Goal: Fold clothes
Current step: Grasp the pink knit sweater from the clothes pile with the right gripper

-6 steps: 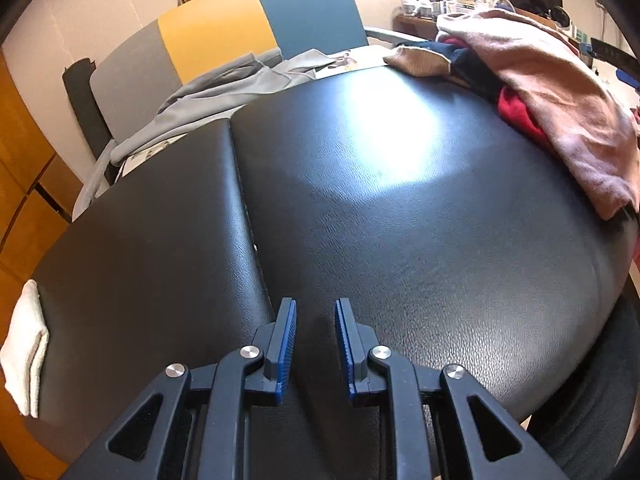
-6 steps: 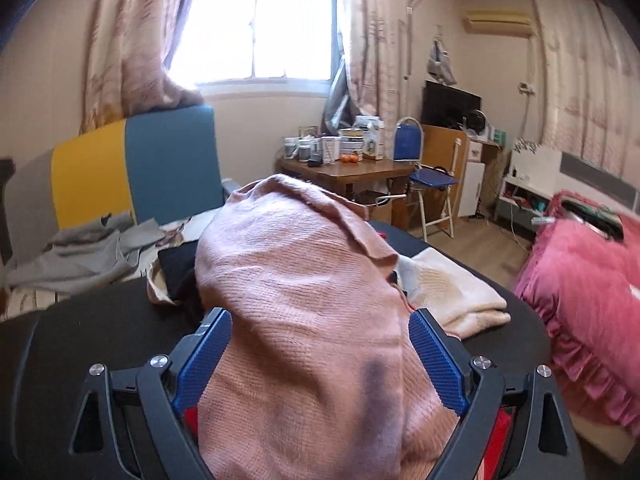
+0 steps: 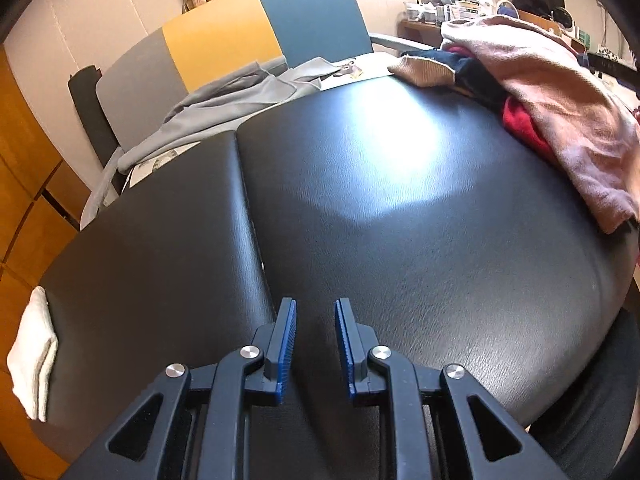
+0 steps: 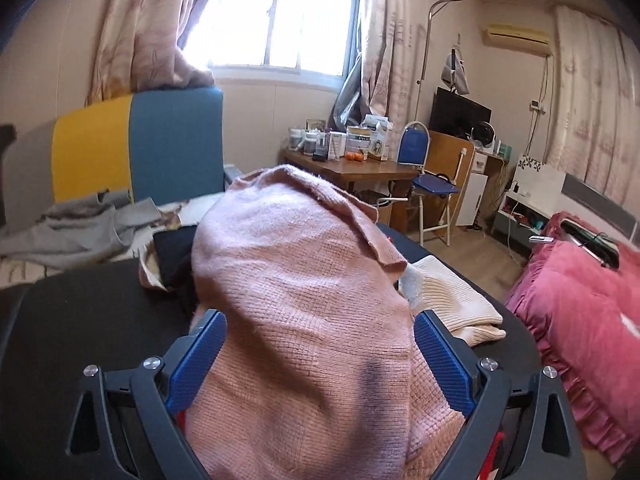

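A pink knit sweater [image 4: 304, 300] tops a pile of clothes on the black padded table [image 3: 400, 240]; it also shows at the right in the left wrist view [image 3: 560, 92]. My right gripper [image 4: 320, 344] is open wide, its blue fingers on either side of a raised bulge of the sweater. Under the sweater lie a red garment [image 3: 524, 124], a dark navy one [image 4: 176, 256] and a cream knit [image 4: 452, 304]. My left gripper [image 3: 315, 340] hovers low over the bare table near its front edge, jaws a small gap apart, holding nothing.
A folded white cloth [image 3: 34, 352] lies at the table's left edge. A grey garment [image 3: 224, 108] lies on the yellow and blue chair [image 3: 256, 36] behind the table. A wooden desk [image 4: 352, 168], a blue folding chair [image 4: 424, 168] and a pink bed [image 4: 580, 312] stand to the right.
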A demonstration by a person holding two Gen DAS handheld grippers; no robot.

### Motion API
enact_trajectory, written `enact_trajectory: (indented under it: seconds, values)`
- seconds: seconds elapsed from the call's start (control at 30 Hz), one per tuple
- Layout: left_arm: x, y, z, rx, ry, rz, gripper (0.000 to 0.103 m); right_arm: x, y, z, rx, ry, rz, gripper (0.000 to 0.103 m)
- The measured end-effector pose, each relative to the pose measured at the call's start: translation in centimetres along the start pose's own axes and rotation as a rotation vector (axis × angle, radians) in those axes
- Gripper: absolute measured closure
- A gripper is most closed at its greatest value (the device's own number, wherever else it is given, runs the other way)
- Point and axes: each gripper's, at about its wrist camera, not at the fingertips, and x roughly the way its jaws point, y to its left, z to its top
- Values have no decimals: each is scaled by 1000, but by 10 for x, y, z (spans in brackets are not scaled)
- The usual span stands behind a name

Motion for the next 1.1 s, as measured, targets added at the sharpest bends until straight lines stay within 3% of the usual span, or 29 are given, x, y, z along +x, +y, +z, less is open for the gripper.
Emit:
enact_trajectory:
  seconds: [0.23,0.3,0.37,0.53,0.67,0.87,1.1]
  values:
    - [-8,-21,29,15,-52,-6,84,11,-12,-7,14,54,-28,11]
    - [-11,-20,30,24,-72,-14,84,14,-15,-9,18,69,-36,25]
    - [-15,-20,33,27,-78,-23,84,21,-13,-11,21,94,-15,58]
    - [-11,-21,35,11,-25,-46,84,25,-10,-13,17,78,5,78]
    - [-14,-19,34,-7,-43,-74,84,18,-9,-7,29,94,46,93]
    - [-13,-22,34,-9,-56,-60,84,-13,9,-7,58,70,180,97]
    - [-11,-25,36,-11,-53,-50,84,-47,66,-39,98,88,419,98]
